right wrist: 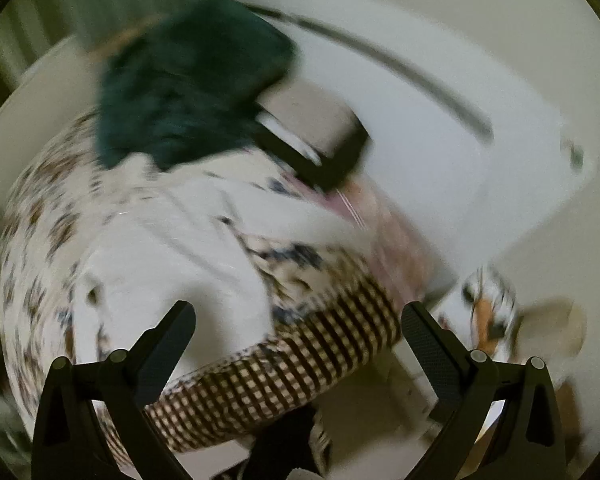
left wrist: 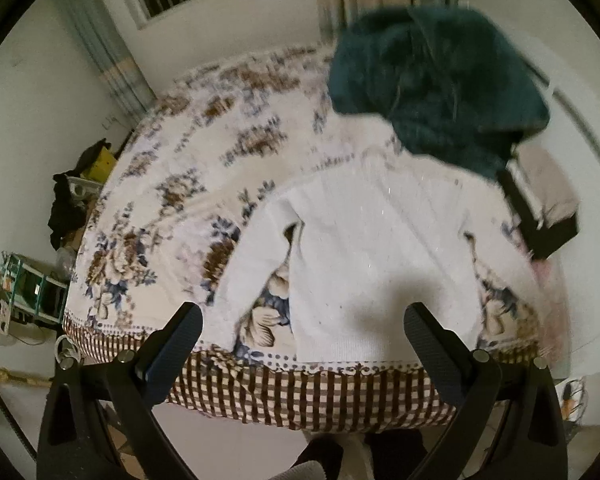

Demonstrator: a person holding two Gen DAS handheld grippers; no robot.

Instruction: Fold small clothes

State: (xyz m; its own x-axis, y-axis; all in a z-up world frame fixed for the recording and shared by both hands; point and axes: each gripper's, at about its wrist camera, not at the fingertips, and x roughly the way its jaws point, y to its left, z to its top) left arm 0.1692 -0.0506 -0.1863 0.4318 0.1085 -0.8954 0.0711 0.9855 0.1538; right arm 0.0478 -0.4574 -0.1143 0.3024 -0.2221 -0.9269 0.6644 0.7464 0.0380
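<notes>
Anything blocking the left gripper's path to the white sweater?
Nothing visible. The left gripper, fingers wide open, faces the white knit sweater lying flat on the floral tablecloth. The dark teal fuzzy garment lies beyond the sweater's far end.

Both of your wrist cameras look down from near the bed's (left wrist: 188,152) checked foot edge, sharing the white garment (left wrist: 372,240) and teal pile (left wrist: 440,80).

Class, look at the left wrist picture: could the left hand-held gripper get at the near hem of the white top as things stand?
Probably yes. The left hand-held gripper is open, and the white top lies flat just ahead with nothing between. The dark green garment sits farther back.
</notes>
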